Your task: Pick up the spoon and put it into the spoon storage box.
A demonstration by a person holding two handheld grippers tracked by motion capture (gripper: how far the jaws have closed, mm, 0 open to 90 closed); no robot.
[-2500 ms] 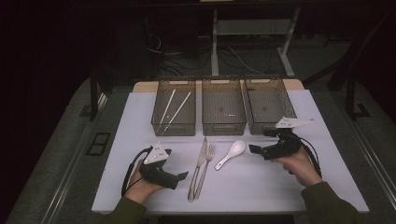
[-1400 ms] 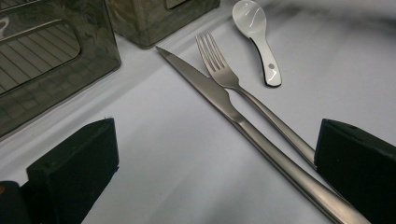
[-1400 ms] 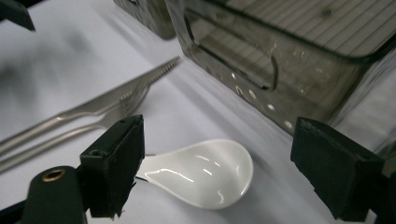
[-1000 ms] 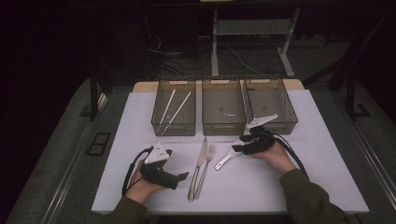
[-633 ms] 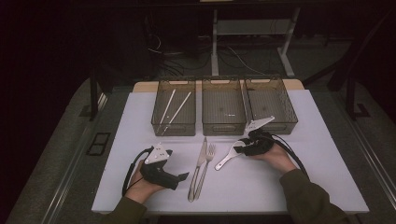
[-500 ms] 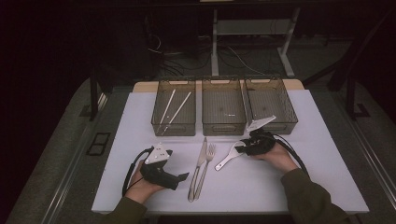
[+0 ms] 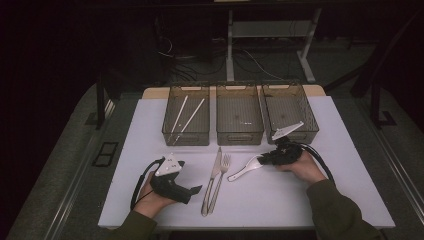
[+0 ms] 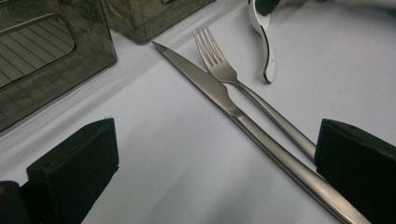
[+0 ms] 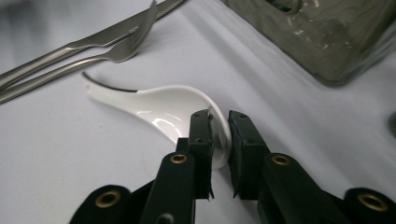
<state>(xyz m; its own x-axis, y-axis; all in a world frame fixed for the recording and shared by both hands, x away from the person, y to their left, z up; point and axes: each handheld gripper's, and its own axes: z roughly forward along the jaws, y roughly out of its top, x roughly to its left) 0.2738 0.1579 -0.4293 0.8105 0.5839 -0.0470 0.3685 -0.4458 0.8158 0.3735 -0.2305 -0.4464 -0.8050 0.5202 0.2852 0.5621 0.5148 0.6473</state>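
Right gripper (image 9: 218,128) now at half-hidden spoon (image 9: 163,107)

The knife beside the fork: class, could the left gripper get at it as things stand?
Probably yes: the left gripper is open, and bare table lies between it and the knife, though the fork lies close alongside.

A: What moved?

B: The right gripper (image 7: 267,159) did. It was far out on the right side of the table, well away from the white spoon (image 7: 245,170). Then it slid left, up to the spoon.

A: And now?

B: Now its jaws are squeezed on the rim of the spoon's bowl (image 9: 187,112). One jaw is inside the bowl and one is outside. The person's right arm has come in with it.
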